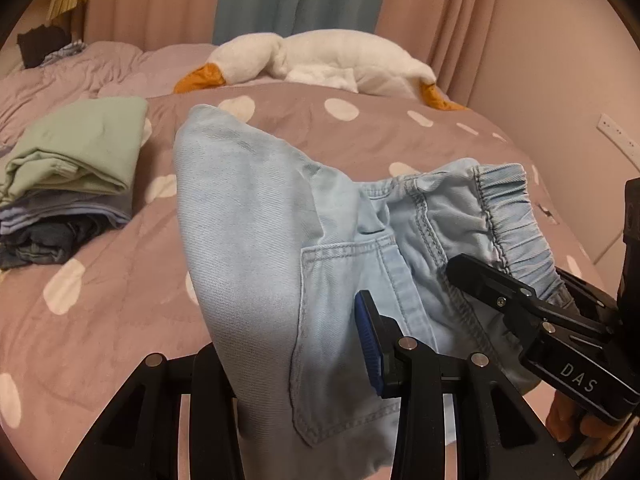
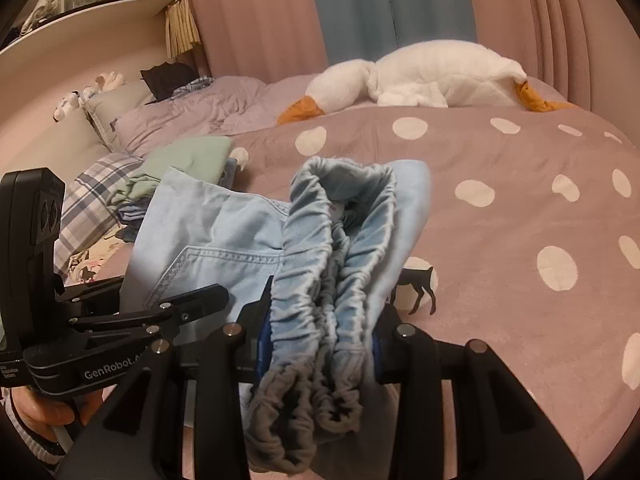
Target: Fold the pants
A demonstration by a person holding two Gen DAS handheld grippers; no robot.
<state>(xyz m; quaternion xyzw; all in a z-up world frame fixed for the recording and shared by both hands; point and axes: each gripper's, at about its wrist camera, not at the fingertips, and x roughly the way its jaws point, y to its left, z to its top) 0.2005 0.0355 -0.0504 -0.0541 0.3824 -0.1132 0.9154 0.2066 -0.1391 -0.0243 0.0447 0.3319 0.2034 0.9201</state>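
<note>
Covering the room's width, a mauve quilted bedspread with white polka dots lay beneath a long white plush goose with orange beak. Above it hung pale blue denim pants with a gathered elastic waistband, near a stack of folded green and grey clothes. The left gripper clamped the pocket fabric; the right gripper pinched the bunched waistband.
</note>
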